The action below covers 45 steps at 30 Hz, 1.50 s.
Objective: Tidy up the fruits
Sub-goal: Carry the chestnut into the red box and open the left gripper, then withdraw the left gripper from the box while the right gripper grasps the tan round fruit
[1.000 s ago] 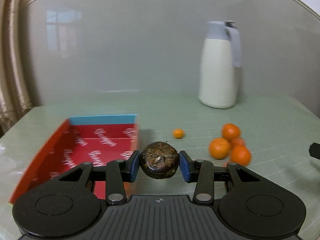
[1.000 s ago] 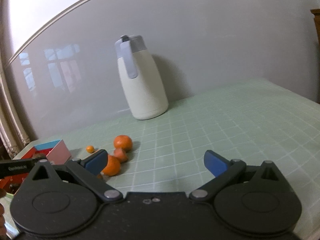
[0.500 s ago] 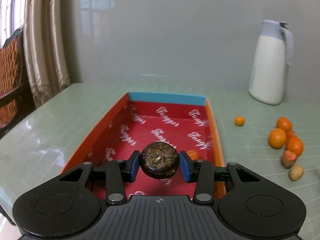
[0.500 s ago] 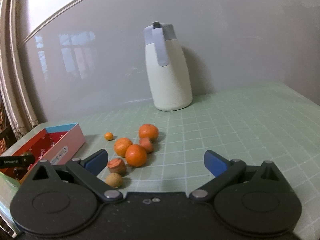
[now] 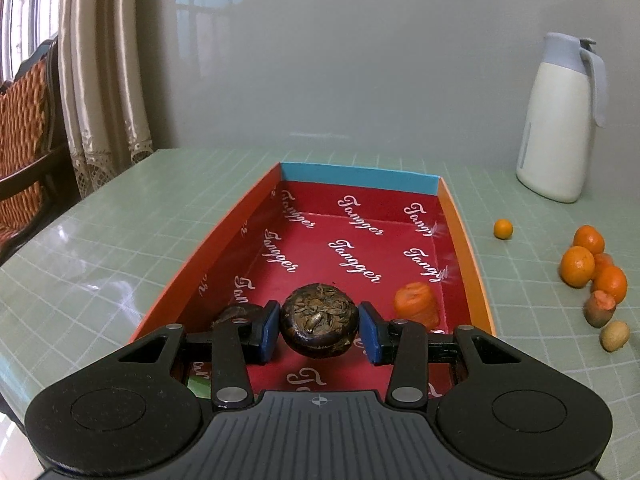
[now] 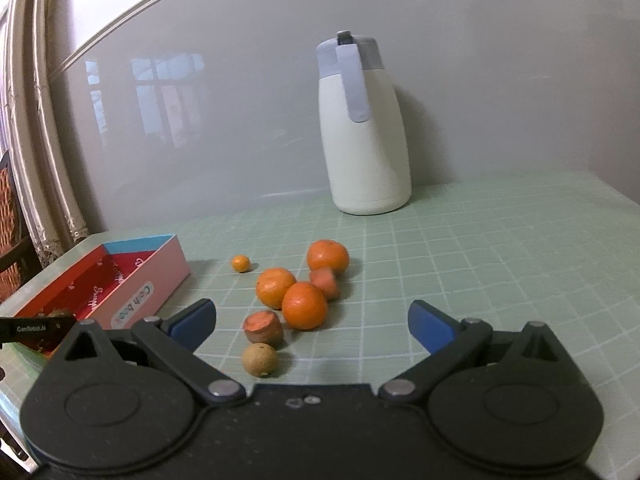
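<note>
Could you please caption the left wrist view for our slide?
Left gripper holds a dark brown fruit over the red box, with oranges waiting on the table.

Soft daylight from window (image 5: 24, 20) at left; glare on table (image 5: 100, 280); sharp focus; fisheye bending at edges.

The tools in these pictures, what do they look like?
Both tools, left and right, are matte black plastic with two round discs, angular link arms, silver pivot pins and blue pads on the fingertips. The left has a ribbed base with a small crosshair mark. No hands or sleeves are visible.
</note>
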Tool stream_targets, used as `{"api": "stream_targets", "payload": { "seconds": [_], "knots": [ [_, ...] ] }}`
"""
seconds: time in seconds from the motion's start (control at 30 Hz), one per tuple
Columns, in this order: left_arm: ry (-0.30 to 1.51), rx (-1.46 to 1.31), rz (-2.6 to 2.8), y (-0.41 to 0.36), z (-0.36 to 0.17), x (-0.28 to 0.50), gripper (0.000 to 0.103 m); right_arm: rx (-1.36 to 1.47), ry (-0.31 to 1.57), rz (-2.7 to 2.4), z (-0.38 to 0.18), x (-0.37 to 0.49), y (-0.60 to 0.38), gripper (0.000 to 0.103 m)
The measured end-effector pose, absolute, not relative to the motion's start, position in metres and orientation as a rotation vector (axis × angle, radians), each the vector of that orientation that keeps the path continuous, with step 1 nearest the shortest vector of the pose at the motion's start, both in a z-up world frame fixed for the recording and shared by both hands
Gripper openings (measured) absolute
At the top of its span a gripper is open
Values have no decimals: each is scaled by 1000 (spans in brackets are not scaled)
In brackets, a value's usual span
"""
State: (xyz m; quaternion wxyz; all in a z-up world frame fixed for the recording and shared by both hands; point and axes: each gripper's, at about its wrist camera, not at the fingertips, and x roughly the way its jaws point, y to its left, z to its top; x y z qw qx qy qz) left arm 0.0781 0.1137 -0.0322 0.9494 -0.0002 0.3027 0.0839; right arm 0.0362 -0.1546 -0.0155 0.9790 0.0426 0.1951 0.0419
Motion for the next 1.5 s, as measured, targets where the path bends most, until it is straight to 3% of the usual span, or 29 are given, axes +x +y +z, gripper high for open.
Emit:
{"api": "stream_targets", "payload": {
  "seconds": [0.23, 0.37, 0.83, 1.07, 1.5],
  "knots": [
    [620, 7, 173, 113, -31, 78, 45, 79, 398, 104, -16, 41, -145, 103],
    [593, -1, 182, 114, -27, 72, 72, 75, 401, 109, -17, 42, -142, 103],
    [569, -21, 201, 123, -13, 56, 72, 71, 405, 112, -18, 44, -140, 103],
    [549, -13, 219, 127, -6, 40, 83, 58, 422, 124, -21, 47, -132, 103],
    [500, 16, 247, 146, -16, 10, 90, -17, 479, 95, -32, 53, -122, 103]
  ]
}}
